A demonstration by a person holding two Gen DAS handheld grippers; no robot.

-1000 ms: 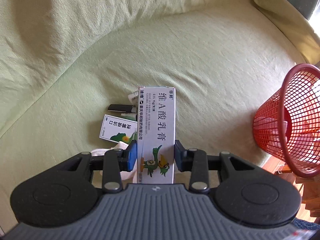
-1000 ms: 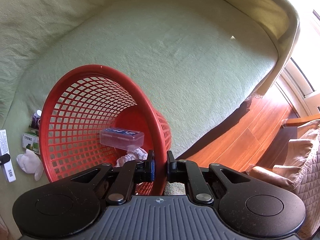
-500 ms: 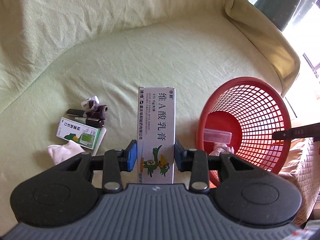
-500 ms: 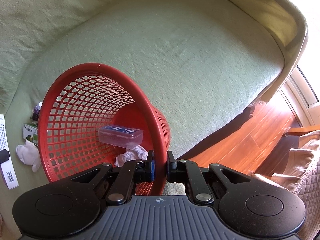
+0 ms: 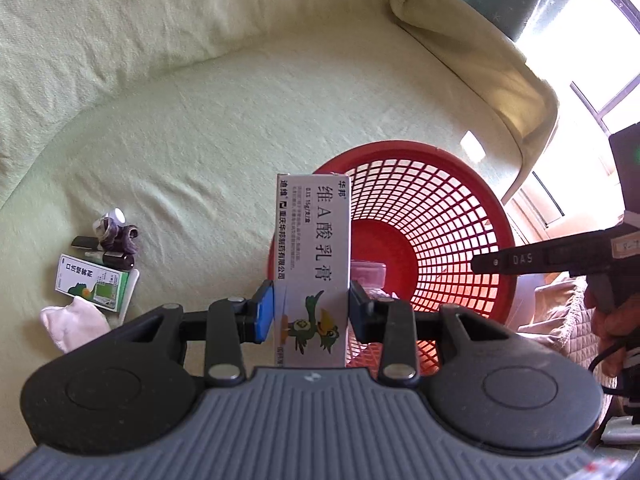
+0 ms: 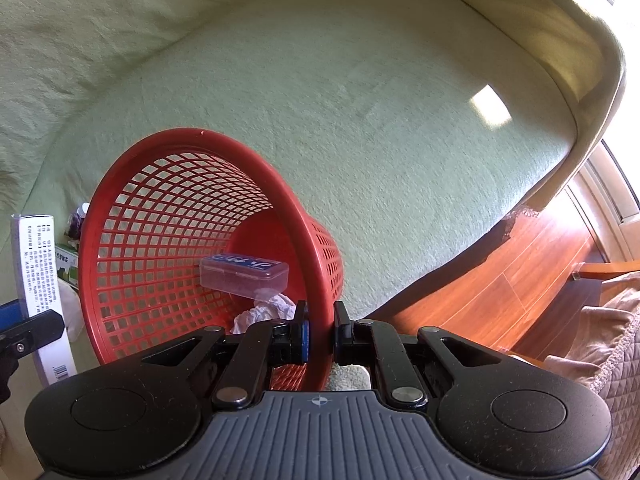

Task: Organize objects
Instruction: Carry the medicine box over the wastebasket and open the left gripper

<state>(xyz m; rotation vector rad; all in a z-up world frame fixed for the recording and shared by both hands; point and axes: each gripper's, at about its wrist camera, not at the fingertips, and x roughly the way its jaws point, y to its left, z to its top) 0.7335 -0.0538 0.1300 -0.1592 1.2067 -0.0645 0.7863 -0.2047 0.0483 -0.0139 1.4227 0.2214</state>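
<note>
Green sofa (image 5: pixel 224 120); box (image 5: pixel 314 256) (upright) clamped in left hand-held gripper (image 5: pixel 311 316).

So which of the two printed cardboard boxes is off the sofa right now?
The tall grey-white box with the cartoon bird, clamped in the left tongs; the smaller green-and-white box lies on the cushion.

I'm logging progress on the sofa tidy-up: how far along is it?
Done: a clear plastic case and crumpled tissue lie in the red basket. In hand: the left gripper holds the white ointment box near the basket, whose rim the right gripper pinches. Left: a green box, white cloth and small dark items on the sofa.
</note>
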